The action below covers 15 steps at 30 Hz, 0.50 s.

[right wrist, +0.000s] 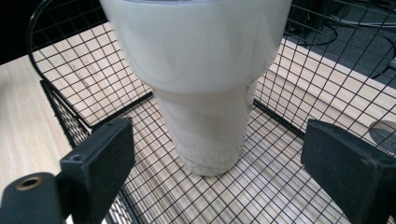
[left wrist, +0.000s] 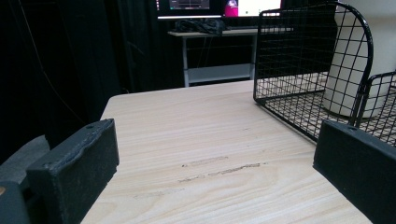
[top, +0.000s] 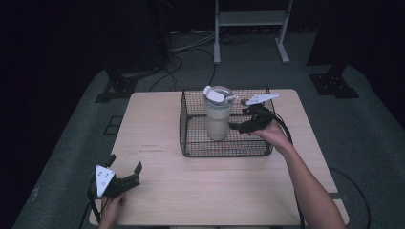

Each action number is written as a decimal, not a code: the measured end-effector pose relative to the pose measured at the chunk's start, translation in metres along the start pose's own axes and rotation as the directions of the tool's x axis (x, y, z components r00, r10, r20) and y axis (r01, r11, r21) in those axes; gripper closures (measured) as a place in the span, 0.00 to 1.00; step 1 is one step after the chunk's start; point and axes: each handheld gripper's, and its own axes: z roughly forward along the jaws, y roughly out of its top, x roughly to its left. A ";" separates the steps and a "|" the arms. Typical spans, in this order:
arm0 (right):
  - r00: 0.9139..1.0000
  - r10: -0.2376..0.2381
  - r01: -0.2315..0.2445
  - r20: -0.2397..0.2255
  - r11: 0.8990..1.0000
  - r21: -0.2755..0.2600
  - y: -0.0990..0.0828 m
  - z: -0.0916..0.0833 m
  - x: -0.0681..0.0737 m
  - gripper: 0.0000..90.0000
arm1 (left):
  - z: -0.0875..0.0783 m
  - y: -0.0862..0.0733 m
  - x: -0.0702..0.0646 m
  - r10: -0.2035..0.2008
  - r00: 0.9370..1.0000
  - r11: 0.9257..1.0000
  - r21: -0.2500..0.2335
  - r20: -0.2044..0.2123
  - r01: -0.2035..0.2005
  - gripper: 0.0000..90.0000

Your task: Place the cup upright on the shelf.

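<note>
A cream tumbler (top: 218, 114) with a clear lid stands upright inside a black wire basket (top: 191, 143) at the back middle of the wooden table (top: 162, 191). My right gripper (top: 237, 127) reaches into the basket from the right, open, its jaws just short of the tumbler (right wrist: 205, 84); in the right gripper view (right wrist: 219, 163) the jaws stand wide on either side of the tumbler's narrow base without touching it. My left gripper (top: 125, 168) rests open near the table's front left corner, its jaws (left wrist: 210, 177) pointing across bare wood toward the basket (left wrist: 308, 60).
The basket's wire walls (right wrist: 60, 112) rise around the tumbler on all sides. Bare tabletop (left wrist: 196, 130) lies between my left gripper and the basket. Beyond the table are a desk frame (top: 248, 28), floor cables and stand bases.
</note>
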 end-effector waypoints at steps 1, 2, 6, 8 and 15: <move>1.000 -0.001 0.001 0.001 1.000 -0.001 0.000 -0.002 0.001 0.10 | 0.000 0.000 0.000 -0.001 1.000 1.000 0.000 0.000 0.001 0.00; 1.000 -0.002 0.002 0.002 1.000 -0.010 0.000 -0.003 0.001 0.10 | 0.000 0.000 0.000 -0.001 1.000 1.000 0.000 0.000 0.001 0.00; 1.000 -0.003 0.003 -0.004 1.000 -0.016 -0.001 -0.010 0.006 0.10 | 0.000 0.000 0.000 -0.001 1.000 1.000 0.000 -0.001 0.001 0.00; 1.000 -0.012 0.012 -0.007 1.000 -0.013 -0.003 -0.012 0.008 0.10 | 0.000 0.000 0.000 -0.001 1.000 1.000 0.000 0.000 0.001 0.00; 1.000 -0.019 0.018 -0.013 1.000 -0.012 -0.011 -0.019 0.013 0.10 | 0.000 0.000 0.000 -0.001 1.000 1.000 0.000 -0.001 0.001 0.00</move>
